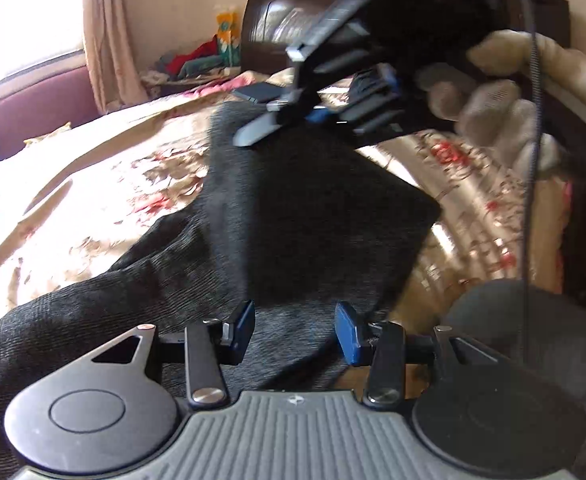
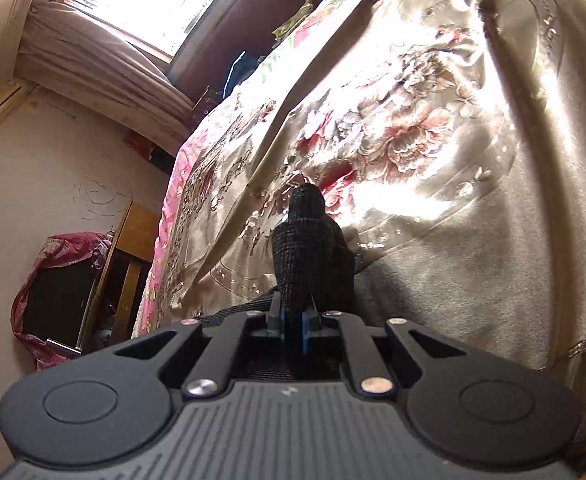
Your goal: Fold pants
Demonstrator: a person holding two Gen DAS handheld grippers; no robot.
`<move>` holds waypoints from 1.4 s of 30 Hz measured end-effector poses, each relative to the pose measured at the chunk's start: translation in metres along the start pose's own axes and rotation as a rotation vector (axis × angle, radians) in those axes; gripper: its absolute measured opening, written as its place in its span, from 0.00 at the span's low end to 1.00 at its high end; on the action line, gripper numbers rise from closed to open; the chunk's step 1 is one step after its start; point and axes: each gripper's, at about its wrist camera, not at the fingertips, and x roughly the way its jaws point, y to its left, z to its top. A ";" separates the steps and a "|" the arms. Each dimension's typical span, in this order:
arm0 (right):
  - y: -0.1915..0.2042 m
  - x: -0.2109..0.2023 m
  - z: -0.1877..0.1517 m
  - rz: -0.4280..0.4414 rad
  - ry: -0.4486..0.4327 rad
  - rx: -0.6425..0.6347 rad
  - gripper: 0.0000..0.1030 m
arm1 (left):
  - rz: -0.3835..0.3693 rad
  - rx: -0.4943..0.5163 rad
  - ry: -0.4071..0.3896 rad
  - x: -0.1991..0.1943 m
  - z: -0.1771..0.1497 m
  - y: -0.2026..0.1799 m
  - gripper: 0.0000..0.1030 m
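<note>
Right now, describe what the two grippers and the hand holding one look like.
Both grippers are matte black, with a ribbed grey centre plate, two round discs, silver pivot screws and blue pads on the fingers. The left gripper and right gripper match. A pale knit glove covers the hand; a thin black cable hangs alongside.

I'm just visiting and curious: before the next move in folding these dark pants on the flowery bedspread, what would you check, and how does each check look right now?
1. Right gripper clamped on the dark ribbed-knit pants: ok, fabric bunches up between its shut blue pads.
2. Left gripper free to grab: ok, its pads stand apart with cloth beneath, nothing pinched.
3. Folded flap lying flat: not ok, one part is lifted over the rest.
4. Shiny floral bedspread smooth underneath: not ok, it shows creases.
5. Black cable clear of the pants: cannot tell.
</note>
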 end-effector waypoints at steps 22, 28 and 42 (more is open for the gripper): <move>0.157 0.191 -0.054 -0.114 0.172 -0.113 0.12 | 0.176 -0.648 -0.230 -0.113 -0.083 0.145 0.62; 0.151 0.213 -0.064 -0.115 0.211 -0.083 0.17 | 0.259 -0.624 -0.189 -0.124 -0.104 0.140 0.62; 0.179 0.206 -0.065 -0.142 0.257 -0.321 0.30 | 0.278 -0.753 -0.155 -0.146 -0.127 0.155 0.64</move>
